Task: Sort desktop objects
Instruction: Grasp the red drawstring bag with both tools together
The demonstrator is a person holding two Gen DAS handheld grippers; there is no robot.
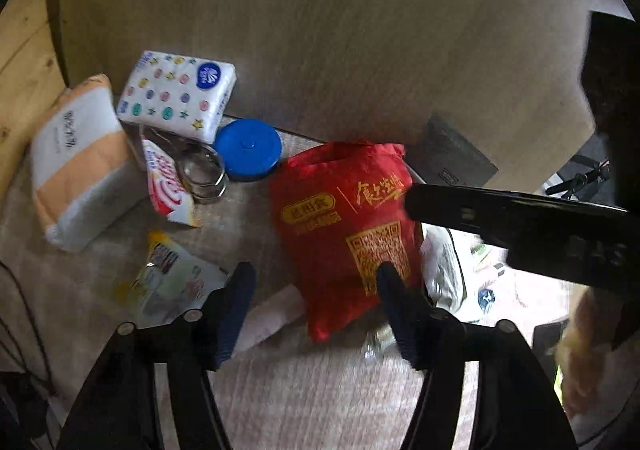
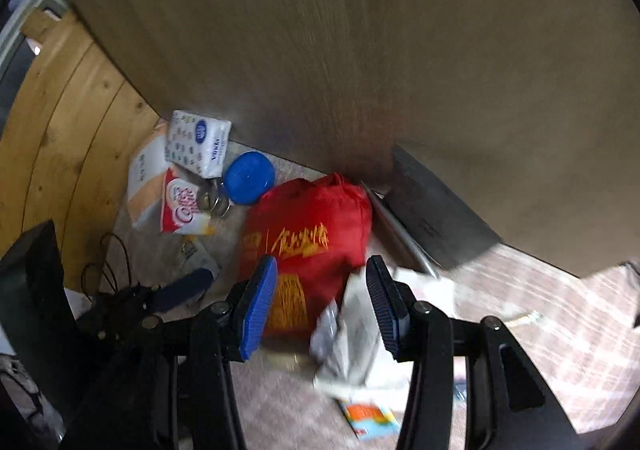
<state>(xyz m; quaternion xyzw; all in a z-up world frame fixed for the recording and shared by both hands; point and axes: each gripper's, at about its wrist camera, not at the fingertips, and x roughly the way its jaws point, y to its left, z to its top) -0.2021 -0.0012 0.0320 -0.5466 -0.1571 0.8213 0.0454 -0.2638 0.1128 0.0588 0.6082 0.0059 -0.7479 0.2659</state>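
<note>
A red cloth bag with yellow print (image 1: pixel 344 226) lies on the desk, also in the right wrist view (image 2: pixel 308 234). My left gripper (image 1: pixel 316 310) is open, low over the bag's near edge, its right finger in front of the bag. My right gripper (image 2: pixel 320 306) is open above the bag's near end and a white crumpled packet (image 2: pixel 356 338). The right gripper's finger (image 1: pixel 500 210) crosses the left wrist view at right. Left of the bag lie a blue round lid (image 1: pixel 248 148), a patterned tissue pack (image 1: pixel 178 96), an orange-and-white pack (image 1: pixel 80 166), a red-white sachet (image 1: pixel 168 182) and a glass jar (image 1: pixel 204 174).
A grey dark booklet (image 1: pixel 456 154) leans by the wall behind the bag. A yellow-white packet (image 1: pixel 172 278) lies near my left finger. A small colourful box (image 2: pixel 372 418) lies at the near edge. A wooden panel (image 2: pixel 60 130) stands at left; black cables (image 2: pixel 112 270) run beside it.
</note>
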